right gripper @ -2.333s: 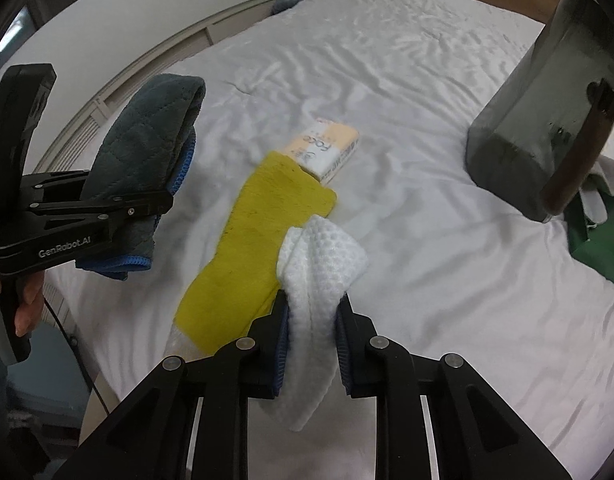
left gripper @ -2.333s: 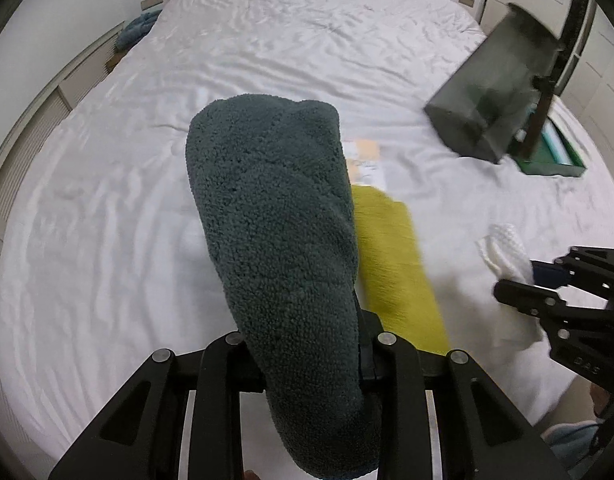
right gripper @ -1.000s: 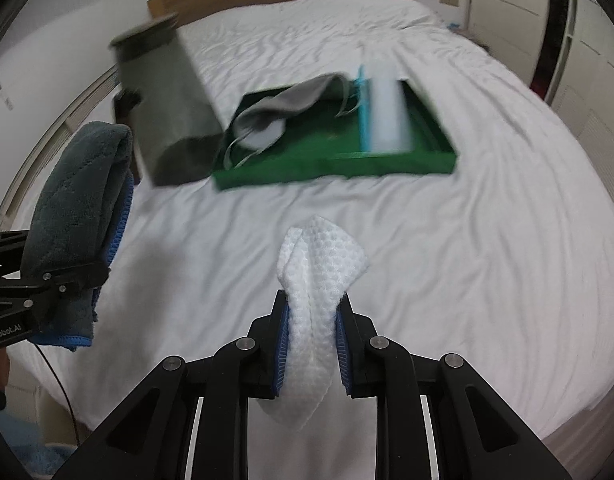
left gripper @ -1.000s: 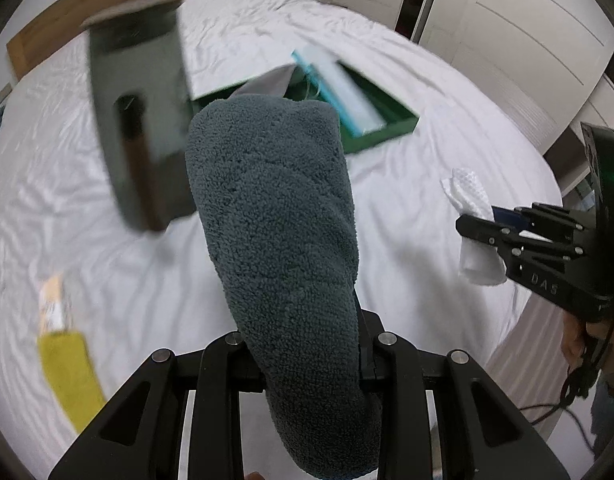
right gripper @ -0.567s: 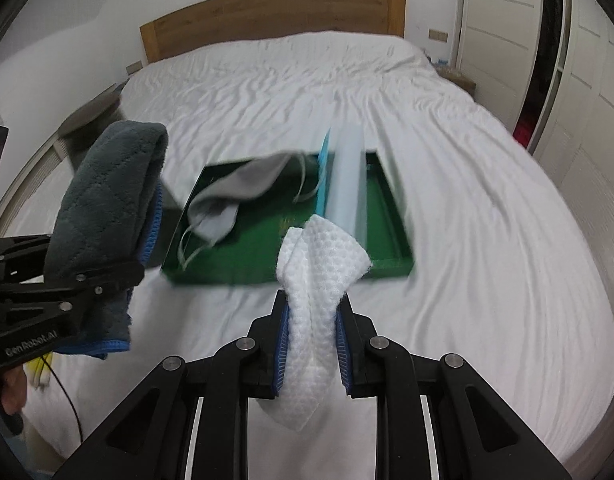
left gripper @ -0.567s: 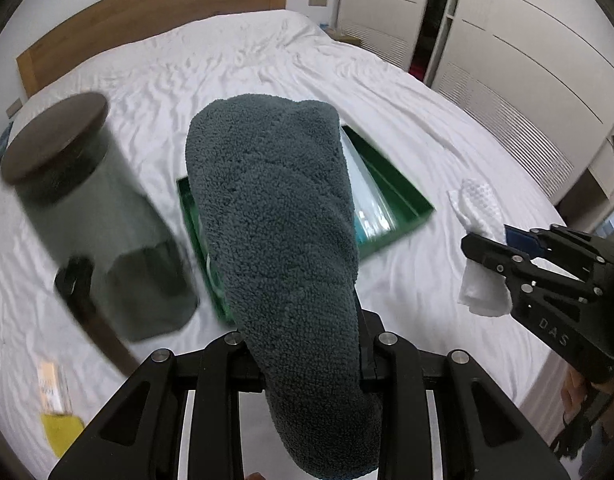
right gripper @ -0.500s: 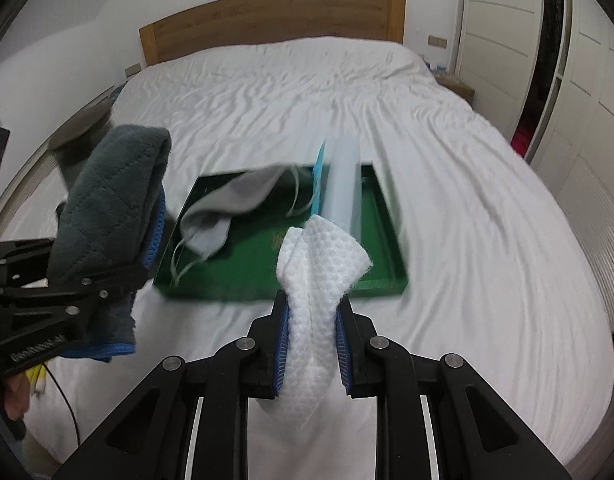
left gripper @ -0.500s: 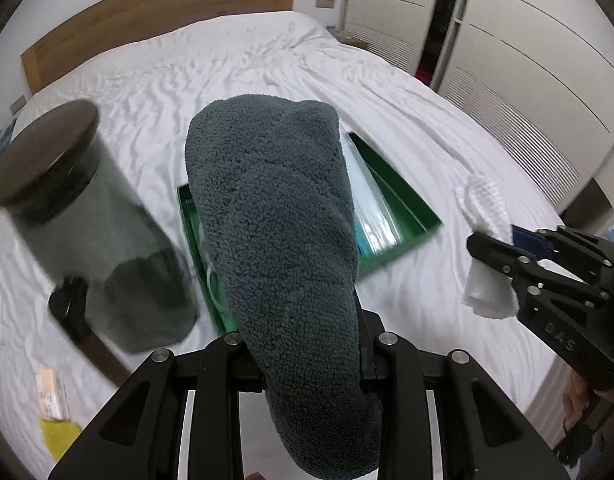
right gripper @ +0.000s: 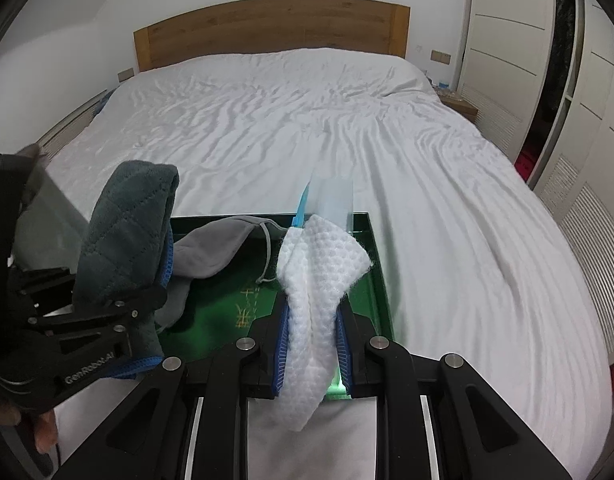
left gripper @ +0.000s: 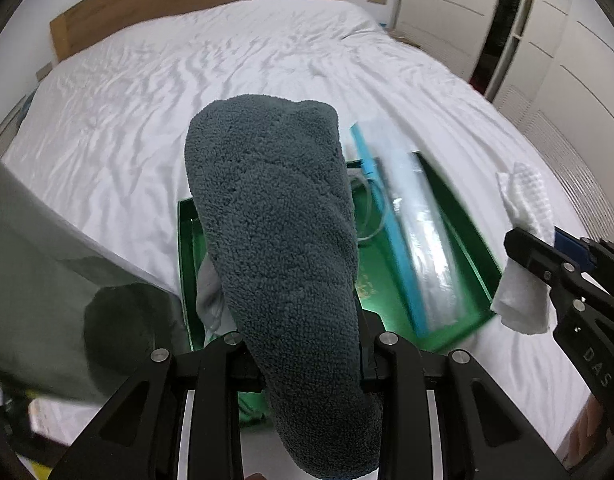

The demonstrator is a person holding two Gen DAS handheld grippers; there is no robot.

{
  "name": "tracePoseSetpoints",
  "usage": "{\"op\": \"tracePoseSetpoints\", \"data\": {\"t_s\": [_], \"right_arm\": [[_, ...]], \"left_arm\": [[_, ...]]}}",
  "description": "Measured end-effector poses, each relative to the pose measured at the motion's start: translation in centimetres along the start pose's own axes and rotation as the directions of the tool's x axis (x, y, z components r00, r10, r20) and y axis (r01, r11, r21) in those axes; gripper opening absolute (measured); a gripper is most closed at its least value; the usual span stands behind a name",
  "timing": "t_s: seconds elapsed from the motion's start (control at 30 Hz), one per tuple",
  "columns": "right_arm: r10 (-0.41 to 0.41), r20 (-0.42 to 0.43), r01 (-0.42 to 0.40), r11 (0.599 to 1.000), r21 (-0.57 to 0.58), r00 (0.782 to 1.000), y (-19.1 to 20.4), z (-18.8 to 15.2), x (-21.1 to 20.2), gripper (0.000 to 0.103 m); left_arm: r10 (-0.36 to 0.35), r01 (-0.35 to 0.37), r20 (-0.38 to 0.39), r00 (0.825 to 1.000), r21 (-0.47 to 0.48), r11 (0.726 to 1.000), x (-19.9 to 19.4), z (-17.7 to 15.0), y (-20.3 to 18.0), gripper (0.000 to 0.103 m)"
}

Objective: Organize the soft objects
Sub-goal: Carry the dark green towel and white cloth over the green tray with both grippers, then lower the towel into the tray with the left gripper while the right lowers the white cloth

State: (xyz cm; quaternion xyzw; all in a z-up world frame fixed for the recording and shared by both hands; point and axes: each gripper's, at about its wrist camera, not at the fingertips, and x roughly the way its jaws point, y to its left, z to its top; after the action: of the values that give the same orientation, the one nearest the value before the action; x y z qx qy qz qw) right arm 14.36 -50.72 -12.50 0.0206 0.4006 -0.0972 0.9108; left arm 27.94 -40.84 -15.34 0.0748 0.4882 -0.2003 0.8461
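The left gripper (left gripper: pixel 307 364) clamps a dark grey fleecy cloth (left gripper: pixel 275 216) and the right gripper (right gripper: pixel 311 344) clamps a white waffle-textured cloth (right gripper: pixel 315 280), both above the near edge of the green rectangular tray (right gripper: pixel 377 256) on the white bed (right gripper: pixel 447 184), which already holds a grey fabric mask (right gripper: pixel 211 252), so both cloths seem left to place.

light: soft, even | fisheye bend at edges | left view — motion blur

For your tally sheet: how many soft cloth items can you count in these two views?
3: a dark teal towel in the left gripper, a white cloth in the right gripper, a grey mask in the green tray. Others may be hidden.
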Motion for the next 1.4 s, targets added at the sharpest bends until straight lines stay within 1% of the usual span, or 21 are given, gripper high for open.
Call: {"op": "tracePoseSetpoints", "data": {"t_s": [0.13,0.37,0.57,0.8,0.97,1.13,1.27,1.4], "right_arm": [[0.003,-0.015,-0.003,1.000,0.006,1.000,-0.2,0.8,2.8,0.020],[0.007,-0.040,-0.007,1.000,0.001,0.999,-0.6,1.3,6.5,0.020],[0.010,-0.066,-0.010,1.000,-0.002,0.998,-0.5,1.3,9.2,0.020],[0.015,-0.083,-0.015,1.000,-0.006,0.996,-0.1,1.1,11.0,0.020],[0.017,-0.093,-0.017,1.000,-0.001,0.996,0.0,1.1,12.2,0.020],[0.020,-0.092,-0.020,1.000,0.003,0.996,0.1,0.9,12.7,0.020],[0.017,-0.091,-0.017,1.000,0.000,0.996,-0.2,0.9,12.9,0.020],[0.015,-0.097,-0.016,1.000,-0.002,0.995,-0.2,0.8,13.1,0.020]], "left_arm": [[0.026,-0.027,-0.016,1.000,-0.007,1.000,1.9,0.3,0.0,0.025],[0.042,-0.043,-0.039,0.998,-0.018,0.999,4.1,0.6,0.4,0.025],[0.055,-0.056,-0.051,0.997,-0.014,0.998,5.2,0.3,0.5,0.025],[0.056,-0.056,-0.055,0.997,-0.002,0.998,5.7,0.2,0.0,0.026],[0.043,-0.043,-0.056,0.997,-0.004,0.999,5.7,0.0,-0.2,0.026],[0.005,-0.005,-0.035,0.999,0.003,1.000,4.6,0.1,-1.1,0.026],[-0.045,0.046,-0.053,0.998,0.012,0.999,4.8,0.1,-2.2,0.026],[-0.054,0.055,-0.074,0.996,0.007,0.998,5.4,-0.1,-2.8,0.026]]}}
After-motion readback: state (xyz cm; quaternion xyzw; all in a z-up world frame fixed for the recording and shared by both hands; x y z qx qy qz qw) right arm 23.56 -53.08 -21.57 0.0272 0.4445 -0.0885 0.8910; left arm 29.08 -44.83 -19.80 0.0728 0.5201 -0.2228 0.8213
